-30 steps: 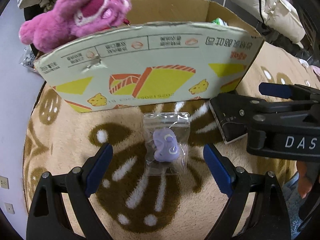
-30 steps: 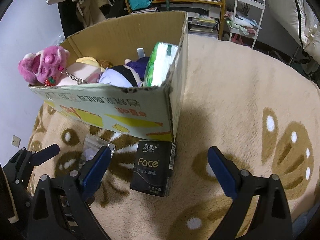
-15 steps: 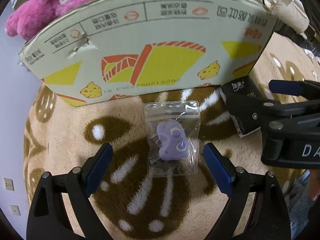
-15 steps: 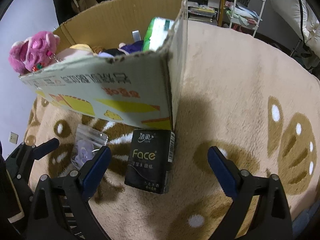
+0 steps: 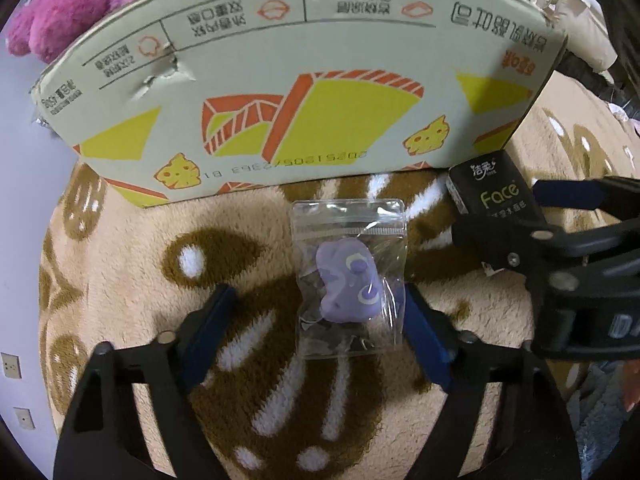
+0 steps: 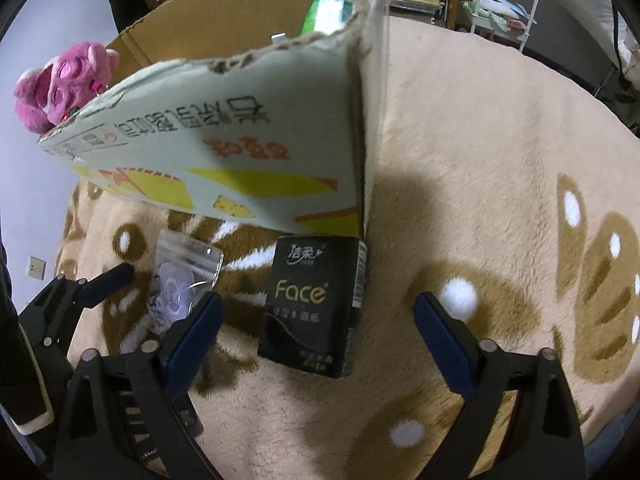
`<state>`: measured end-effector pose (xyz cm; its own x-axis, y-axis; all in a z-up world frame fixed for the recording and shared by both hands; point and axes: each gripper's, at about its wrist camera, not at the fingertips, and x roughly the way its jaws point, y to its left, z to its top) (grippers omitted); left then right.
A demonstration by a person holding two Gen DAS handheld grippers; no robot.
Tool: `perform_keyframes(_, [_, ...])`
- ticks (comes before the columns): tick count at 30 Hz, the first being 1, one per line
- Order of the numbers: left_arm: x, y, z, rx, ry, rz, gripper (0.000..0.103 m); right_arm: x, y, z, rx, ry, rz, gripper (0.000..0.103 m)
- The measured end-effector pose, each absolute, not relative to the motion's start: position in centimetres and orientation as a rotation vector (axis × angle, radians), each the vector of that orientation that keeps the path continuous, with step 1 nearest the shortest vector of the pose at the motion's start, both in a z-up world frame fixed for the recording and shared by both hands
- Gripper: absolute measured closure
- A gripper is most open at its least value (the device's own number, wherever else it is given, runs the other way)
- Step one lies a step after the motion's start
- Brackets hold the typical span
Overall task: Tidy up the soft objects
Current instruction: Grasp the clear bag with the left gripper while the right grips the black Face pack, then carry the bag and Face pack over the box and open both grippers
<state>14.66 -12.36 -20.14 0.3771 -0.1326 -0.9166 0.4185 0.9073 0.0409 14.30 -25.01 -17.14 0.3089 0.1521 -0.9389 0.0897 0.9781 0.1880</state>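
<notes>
The clear zip bag with a small purple soft toy inside lies flat on the patterned rug, just in front of the cardboard box and between the spread, empty fingers of the left gripper. The black tissue pack lies just beside it, between the likewise released fingers of the right gripper. The bag is slick and thin (its edges sit flush on the pile), so closing fingers may pinch only film and let it slide out. The grippers are near each other; closing in together could make them collide.
</notes>
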Motion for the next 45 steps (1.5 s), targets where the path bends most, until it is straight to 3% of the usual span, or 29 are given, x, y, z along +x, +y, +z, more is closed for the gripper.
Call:
perform_keyframes(5, [14.9, -11.7, -19.8, 0.275, 1.116, -0.341, 0.053, 14.0, -24.2, -17.1, 0.144, 1.288, 0.021, 0.051])
perform_keyframes(6, [15.0, -11.7, -19.7, 0.274, 1.114, -0.34, 0.055, 13.9, -24.1, -16.9, 0.145, 1.284, 0.028, 0.053])
perform_keyframes(24, [12.3, -8.9, -14.3, 0.198, 0.991, -0.362, 0.059, 11.1, -25.1, -12.4, 0.169, 1.163, 0.126, 0.054])
perform_keyframes(45, [8.4, -8.0, -2.6, 0.133, 0.634, -0.305, 0.059, 9.5, -25.8, -2.1, 0.147, 0.761, 0.135, 0.054])
